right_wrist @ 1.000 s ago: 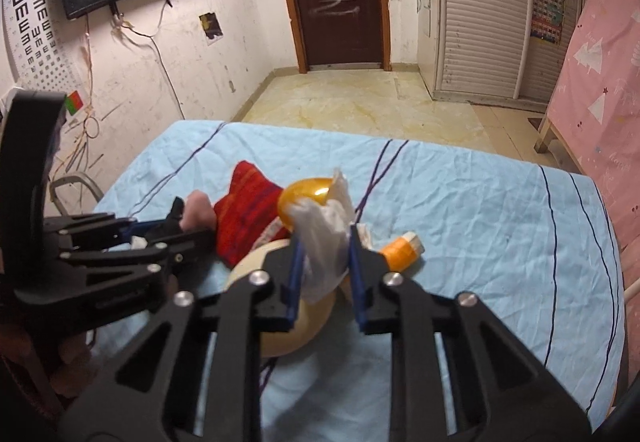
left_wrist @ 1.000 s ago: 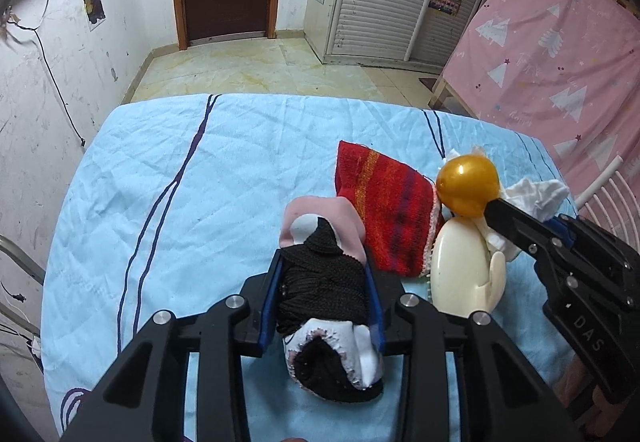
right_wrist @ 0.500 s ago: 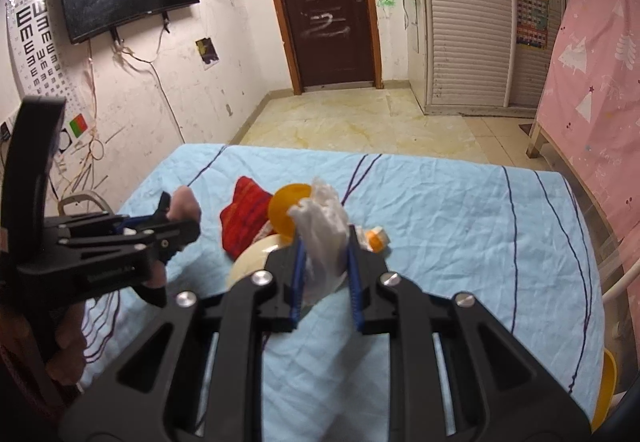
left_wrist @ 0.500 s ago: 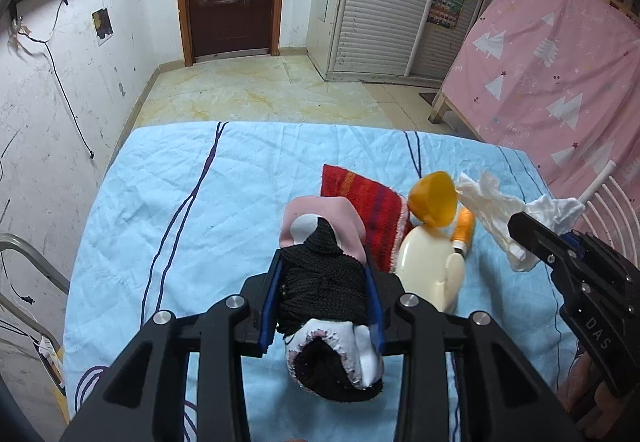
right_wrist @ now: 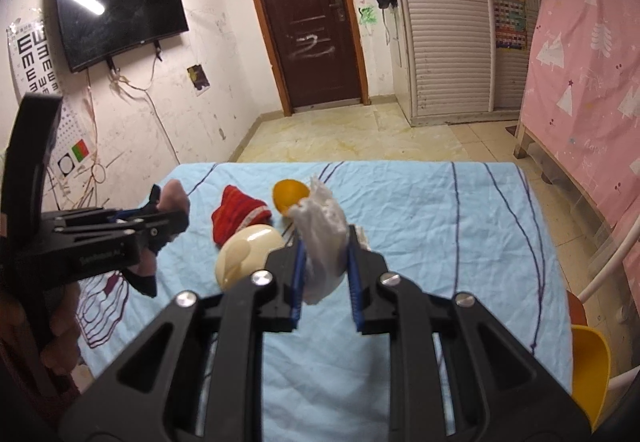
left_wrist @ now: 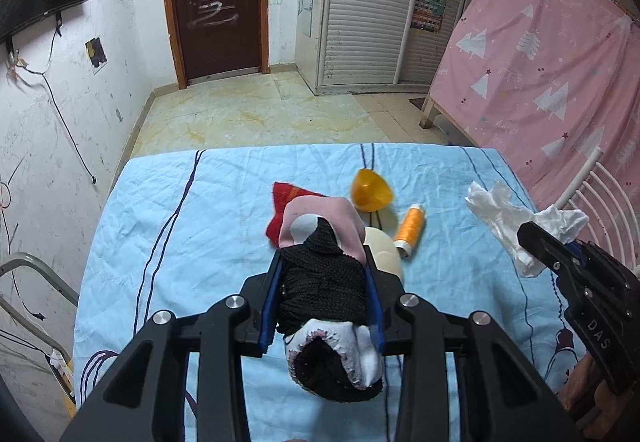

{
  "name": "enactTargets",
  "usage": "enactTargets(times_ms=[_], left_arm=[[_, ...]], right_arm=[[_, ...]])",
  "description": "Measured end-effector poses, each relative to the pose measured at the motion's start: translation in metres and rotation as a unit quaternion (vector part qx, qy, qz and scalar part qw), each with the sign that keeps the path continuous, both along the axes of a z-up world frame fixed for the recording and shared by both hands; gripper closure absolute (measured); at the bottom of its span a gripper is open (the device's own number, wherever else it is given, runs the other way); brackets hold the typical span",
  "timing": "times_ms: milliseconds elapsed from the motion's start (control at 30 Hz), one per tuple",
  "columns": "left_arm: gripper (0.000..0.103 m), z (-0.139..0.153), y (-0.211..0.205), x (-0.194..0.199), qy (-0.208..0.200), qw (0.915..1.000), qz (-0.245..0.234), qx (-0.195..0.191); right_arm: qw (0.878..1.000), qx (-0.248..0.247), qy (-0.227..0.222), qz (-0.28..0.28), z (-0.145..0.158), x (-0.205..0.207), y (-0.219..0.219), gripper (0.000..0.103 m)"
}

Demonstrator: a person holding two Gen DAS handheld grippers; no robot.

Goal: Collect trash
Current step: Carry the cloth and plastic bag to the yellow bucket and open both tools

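The left gripper (left_wrist: 324,294) is squeezing a sock (left_wrist: 322,282) between its fingers. The right gripper (right_wrist: 324,266) is pinching a white tissue (right_wrist: 322,242) above the blue bed (right_wrist: 440,226).

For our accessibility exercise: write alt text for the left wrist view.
The left gripper clamps a black, pink and white sock above a blue bedsheet; at right, the right gripper holds a crumpled white tissue.

A crumpled white tissue (right_wrist: 323,242) hangs pinched above the blue sheet's right side. A rolled black, white and pink sock (left_wrist: 326,282) is held up at the left.
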State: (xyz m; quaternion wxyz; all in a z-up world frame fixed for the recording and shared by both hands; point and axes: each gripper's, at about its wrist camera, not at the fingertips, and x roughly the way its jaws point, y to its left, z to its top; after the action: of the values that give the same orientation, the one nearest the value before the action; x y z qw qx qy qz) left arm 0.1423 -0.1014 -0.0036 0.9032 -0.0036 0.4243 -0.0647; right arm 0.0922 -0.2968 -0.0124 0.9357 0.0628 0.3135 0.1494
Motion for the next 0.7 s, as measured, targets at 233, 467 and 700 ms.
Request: enactTargets(times_ms=[233,467,700], left_arm=[[0.076,0.013,-0.034,-0.008,-0.011,0.9996,-0.022,0.010],[0.076,0.016,-0.079,-0.016,-0.015,0.9980,-0.057,0.023],[0.076,0.016,-0.125,-0.024,-0.016,0.9953,-0.091,0.031]], right_arm=[[0.999,0.020,-0.010,-0.028,0.001,-0.019,-0.037,0.085],[0.997,0.039,-0.017,-0.065,-0.002,-0.039,-0.080,0.085],[0.993,0.055,-0.025,-0.103,-0.005,-0.063,-0.121,0.085]])
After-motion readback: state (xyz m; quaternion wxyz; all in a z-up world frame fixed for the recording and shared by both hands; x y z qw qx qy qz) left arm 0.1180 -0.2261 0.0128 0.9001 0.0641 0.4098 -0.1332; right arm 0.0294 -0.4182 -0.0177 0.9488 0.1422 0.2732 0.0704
